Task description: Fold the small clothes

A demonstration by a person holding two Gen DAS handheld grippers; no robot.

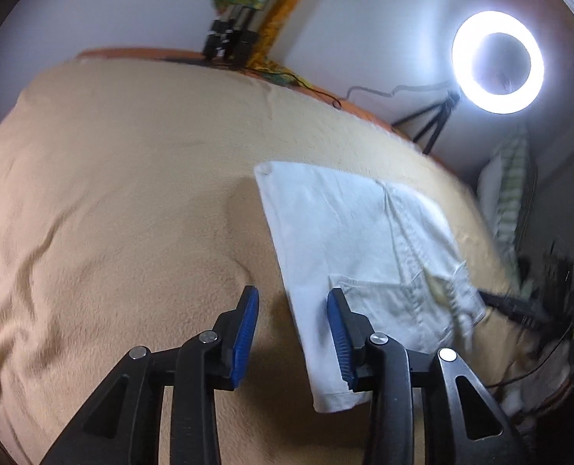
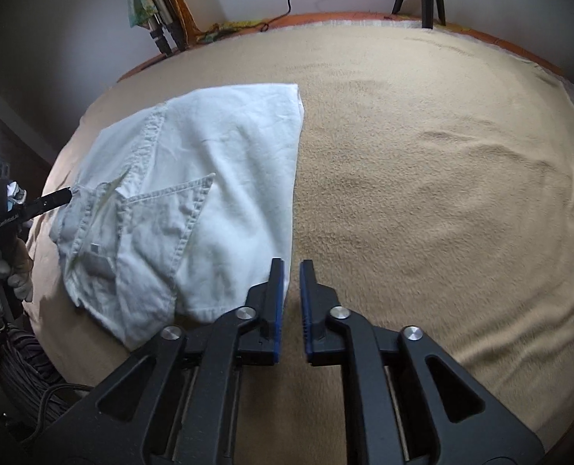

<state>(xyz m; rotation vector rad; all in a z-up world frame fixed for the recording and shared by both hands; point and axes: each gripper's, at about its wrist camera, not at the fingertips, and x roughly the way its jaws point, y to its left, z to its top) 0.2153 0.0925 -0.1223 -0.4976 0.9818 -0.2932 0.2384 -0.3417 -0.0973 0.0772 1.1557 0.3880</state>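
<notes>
My left claw [image 1: 293, 335] has its 2 blue pads apart, and nothing is pressed between them. In the left wrist view the long folded edge of the white garment [image 1: 349, 240] runs down through the gap, nearer to the right pad, and the cloth lies flat below the claw, not lifted. The garment spreads from there up and to the right, with a pocket seam and a stitched placket on its right half.

My right claw [image 2: 291, 298] also has its pads apart, with a narrower gap, and it holds nothing. In the right wrist view the lower right corner of the garment lies just beside the left pad; I cannot tell if the pad touches the cloth. The rest of the garment goes up and to the left from this claw.

At the far left of that view, a black finger of my other claw lies at the edge of the garment, with a gloved hand [image 2: 0, 271] behind it.

The garment lies on a beige blanket [image 2: 422, 178] that covers the bed. A lit ring light [image 1: 498, 62] stands on a tripod behind the bed.
</notes>
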